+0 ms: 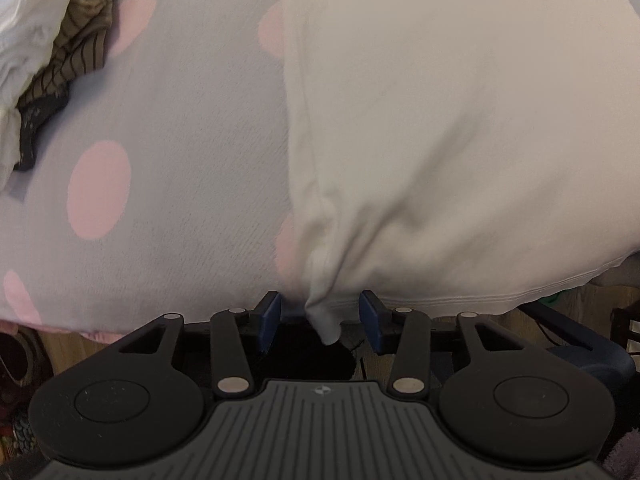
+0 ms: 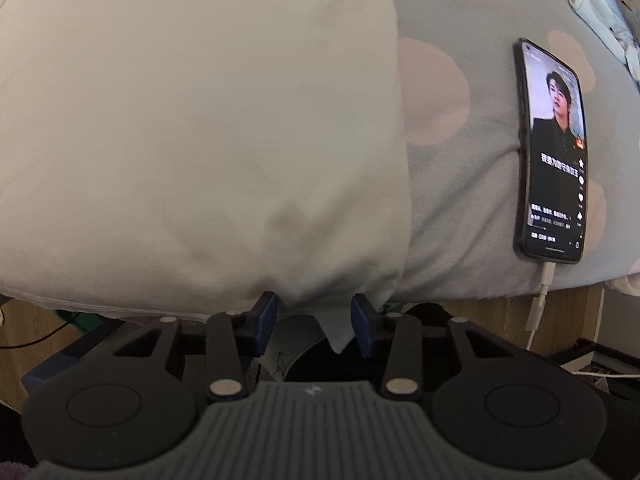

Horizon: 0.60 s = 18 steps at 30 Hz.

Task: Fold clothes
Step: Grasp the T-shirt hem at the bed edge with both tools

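Hanging between open claws [image 1: 320, 316]: shirt corner [image 1: 326, 328]

One white garment [image 1: 440, 120] is spread on the bed [image 1: 180, 160], its hem at the near edge. Two grippers are there, the left gripper [image 1: 320, 318] and the right gripper [image 2: 314, 316], each with two blue pads. One phone [image 2: 554, 152] lies toward the bed's right edge, with one white cable [image 2: 538, 304] plugged in. One striped brown garment [image 1: 76, 40] and one heap of white cloth [image 1: 28, 20] sit at the far left corner.
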Available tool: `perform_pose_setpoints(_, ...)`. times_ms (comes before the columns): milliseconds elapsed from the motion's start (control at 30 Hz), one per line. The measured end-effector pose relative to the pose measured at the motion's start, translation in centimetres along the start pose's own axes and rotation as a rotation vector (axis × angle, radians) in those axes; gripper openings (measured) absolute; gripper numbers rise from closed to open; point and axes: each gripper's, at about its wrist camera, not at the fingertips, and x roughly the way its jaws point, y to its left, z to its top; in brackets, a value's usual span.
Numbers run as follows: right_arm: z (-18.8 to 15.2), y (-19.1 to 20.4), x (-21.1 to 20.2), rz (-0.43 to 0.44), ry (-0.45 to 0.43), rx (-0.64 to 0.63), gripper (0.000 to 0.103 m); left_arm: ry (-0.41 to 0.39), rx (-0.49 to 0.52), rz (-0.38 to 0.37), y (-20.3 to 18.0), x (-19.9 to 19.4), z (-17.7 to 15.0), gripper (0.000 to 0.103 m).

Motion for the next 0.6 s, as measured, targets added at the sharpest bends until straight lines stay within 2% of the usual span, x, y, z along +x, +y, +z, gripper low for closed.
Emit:
perform_pose_setpoints(200, 0.1, -2.5, 0.1, 0.022, 0.010, 0.109, 0.048, 0.012, 0.007, -0.017, 0.0, 0.4, -0.3, 0.041)
perform_pose_setpoints(467, -0.1, -2.8, 1.2, -0.044, 0.034, 0.063, 0.051, 0.027, 0.002, -0.020, 0.1, 0.6, -0.9, 0.029)
perform_pose_setpoints(600, -0.2, -2.4, 1.5, -0.046, 0.034, 0.022, 0.044, 0.026, 0.007, -0.026, 0.0, 0.7, -1.2, 0.024)
